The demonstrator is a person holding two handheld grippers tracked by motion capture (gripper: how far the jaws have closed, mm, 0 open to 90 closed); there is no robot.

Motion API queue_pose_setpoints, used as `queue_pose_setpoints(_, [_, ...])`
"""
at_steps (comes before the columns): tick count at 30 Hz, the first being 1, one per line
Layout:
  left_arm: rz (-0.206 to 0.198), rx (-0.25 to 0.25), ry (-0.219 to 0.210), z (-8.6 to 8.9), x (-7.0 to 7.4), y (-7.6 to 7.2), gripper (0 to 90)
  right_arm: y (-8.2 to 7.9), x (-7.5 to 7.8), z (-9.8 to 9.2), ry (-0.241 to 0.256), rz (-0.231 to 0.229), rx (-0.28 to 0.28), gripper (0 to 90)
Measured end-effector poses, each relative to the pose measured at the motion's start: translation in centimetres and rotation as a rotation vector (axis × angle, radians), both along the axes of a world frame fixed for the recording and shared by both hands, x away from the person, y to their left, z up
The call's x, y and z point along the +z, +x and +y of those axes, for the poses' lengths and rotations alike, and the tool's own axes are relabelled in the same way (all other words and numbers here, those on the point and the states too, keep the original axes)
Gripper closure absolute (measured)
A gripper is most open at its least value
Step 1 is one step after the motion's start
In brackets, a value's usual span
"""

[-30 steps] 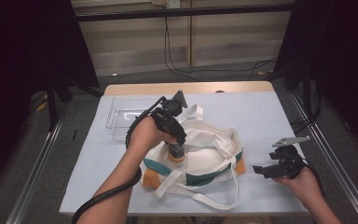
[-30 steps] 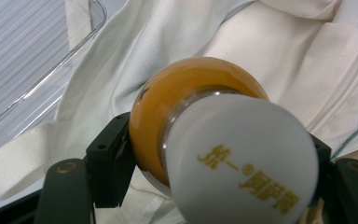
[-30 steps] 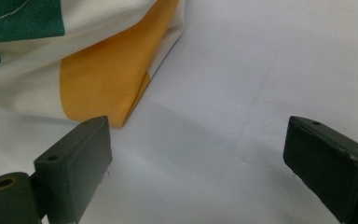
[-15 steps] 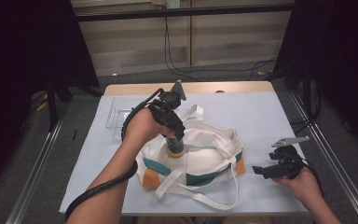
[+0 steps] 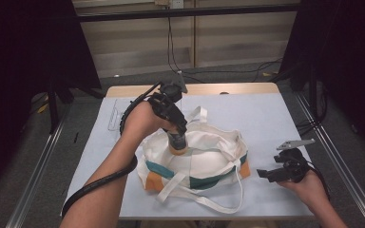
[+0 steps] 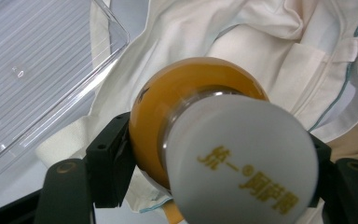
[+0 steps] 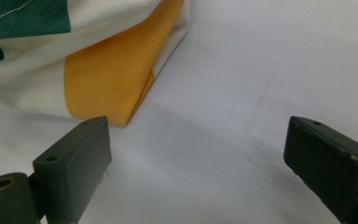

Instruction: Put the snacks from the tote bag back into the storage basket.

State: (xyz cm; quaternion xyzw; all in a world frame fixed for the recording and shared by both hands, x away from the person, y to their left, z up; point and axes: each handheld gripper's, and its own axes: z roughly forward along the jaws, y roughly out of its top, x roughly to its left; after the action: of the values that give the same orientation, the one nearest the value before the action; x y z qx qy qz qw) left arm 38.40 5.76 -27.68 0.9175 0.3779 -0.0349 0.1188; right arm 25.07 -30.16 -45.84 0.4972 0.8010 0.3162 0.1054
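Jaws clamp bottle (image 5: 177,141) over tote bag (image 5: 204,161), beside clear tray (image 6: 37,79).

Since a second ago the left gripper (image 5: 177,137), clamped on the orange bottle (image 5: 177,142), has drawn back from the middle of the tote bag (image 5: 204,161) toward the bag's far left rim. The bottle appears to sit higher above the bag's mouth, though the high view is too coarse to be sure.
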Motion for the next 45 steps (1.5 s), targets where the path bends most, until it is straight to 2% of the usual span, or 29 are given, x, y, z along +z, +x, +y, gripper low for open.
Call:
queue_pose_setpoints(2, [0.004,0.004,-0.010,0.1,0.2,0.1,30.5,0.0,0.0,0.0,-0.001,0.001,0.001,7.0])
queue_pose_setpoints(14, [0.004,0.002,-0.008,0.2,1.4,0.5,30.5,0.0,0.0,0.0,0.004,-0.008,0.008,6.2])
queue_pose_setpoints(16, [-0.003,0.017,-0.005,0.3,1.6,0.6,30.5,0.0,0.0,0.0,0.004,-0.001,0.005,5.9])
queue_pose_setpoints(20, [0.007,0.014,-0.021,0.5,1.9,0.9,30.5,0.0,0.0,0.0,0.005,-0.001,0.005,5.6])
queue_pose_setpoints(32, [0.007,0.030,-0.005,0.8,2.3,1.5,30.5,0.0,0.0,0.1,0.007,0.001,0.004,5.1])
queue_pose_setpoints(35, [0.014,0.029,-0.024,0.9,2.4,1.8,30.6,0.0,0.0,0.1,0.008,0.003,0.005,5.1])
queue_pose_setpoints(40, [0.004,0.043,-0.017,1.0,2.7,2.2,30.5,0.0,0.0,0.1,0.008,0.004,0.006,5.1])
queue_pose_setpoints(42, [0.013,0.043,-0.025,1.0,2.7,2.4,30.6,0.0,0.0,0.1,0.008,-0.003,0.010,5.1])
queue_pose_setpoints(45, [0.011,0.044,-0.015,1.1,2.7,2.8,30.6,0.0,0.0,0.1,0.013,-0.004,0.012,5.1])
